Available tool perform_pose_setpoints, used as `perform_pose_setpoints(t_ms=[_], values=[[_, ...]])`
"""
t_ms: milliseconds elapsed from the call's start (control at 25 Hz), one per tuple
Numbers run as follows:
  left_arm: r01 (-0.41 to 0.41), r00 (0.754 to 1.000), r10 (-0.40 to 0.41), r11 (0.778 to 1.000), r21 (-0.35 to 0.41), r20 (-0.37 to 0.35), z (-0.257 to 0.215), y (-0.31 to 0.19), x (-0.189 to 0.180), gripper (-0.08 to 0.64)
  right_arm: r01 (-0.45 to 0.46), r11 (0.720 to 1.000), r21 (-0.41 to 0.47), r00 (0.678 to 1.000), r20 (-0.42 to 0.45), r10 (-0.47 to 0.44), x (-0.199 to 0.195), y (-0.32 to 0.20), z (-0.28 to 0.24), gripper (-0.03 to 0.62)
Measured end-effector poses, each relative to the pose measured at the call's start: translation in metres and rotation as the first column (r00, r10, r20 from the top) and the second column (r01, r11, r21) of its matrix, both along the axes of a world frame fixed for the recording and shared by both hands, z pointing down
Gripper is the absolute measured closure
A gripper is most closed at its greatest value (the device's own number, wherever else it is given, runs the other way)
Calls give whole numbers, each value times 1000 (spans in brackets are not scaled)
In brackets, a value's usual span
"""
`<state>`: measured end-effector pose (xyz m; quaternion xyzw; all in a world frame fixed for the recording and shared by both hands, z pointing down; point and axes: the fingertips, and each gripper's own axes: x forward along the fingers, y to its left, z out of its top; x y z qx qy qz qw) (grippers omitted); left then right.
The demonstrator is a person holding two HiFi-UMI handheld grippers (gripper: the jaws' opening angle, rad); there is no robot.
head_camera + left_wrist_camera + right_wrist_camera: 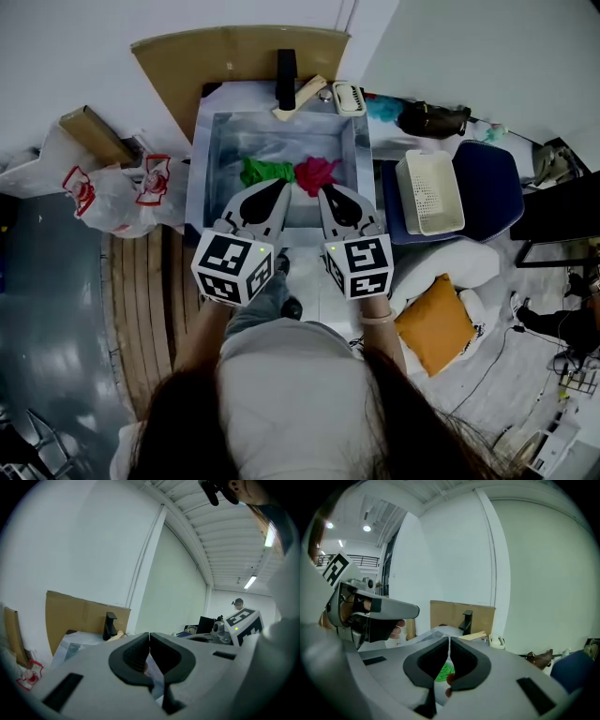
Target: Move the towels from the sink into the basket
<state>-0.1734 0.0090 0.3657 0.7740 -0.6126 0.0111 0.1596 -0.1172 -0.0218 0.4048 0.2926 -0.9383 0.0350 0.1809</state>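
A steel sink point(208, 169) holds a green towel point(264, 171) and a red towel point(316, 172) side by side near its front. The white basket point(430, 191) stands on a blue chair to the right of the sink. My left gripper point(281, 184) hovers over the sink's front edge just short of the green towel, its jaws shut and empty. My right gripper point(325, 191) is beside it, just short of the red towel, also shut with nothing held. In the right gripper view a bit of green towel point(445, 670) and red towel shows below the closed jaws point(449, 641).
A black tap point(285, 79) and a wooden brush sit at the sink's back, with a cardboard sheet point(187, 56) behind. White plastic bags point(117, 192) lie left of the sink. An orange cushion point(435, 325) and white bedding lie on the floor at right.
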Motion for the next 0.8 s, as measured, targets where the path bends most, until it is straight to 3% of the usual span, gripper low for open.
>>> perform_pose_setpoints(t_ms=[800], values=[[-37,998,34,997,-70,-46,42,-78,-42,551,-25,991,-132,982,-191,-1,-29,-68,94,535]])
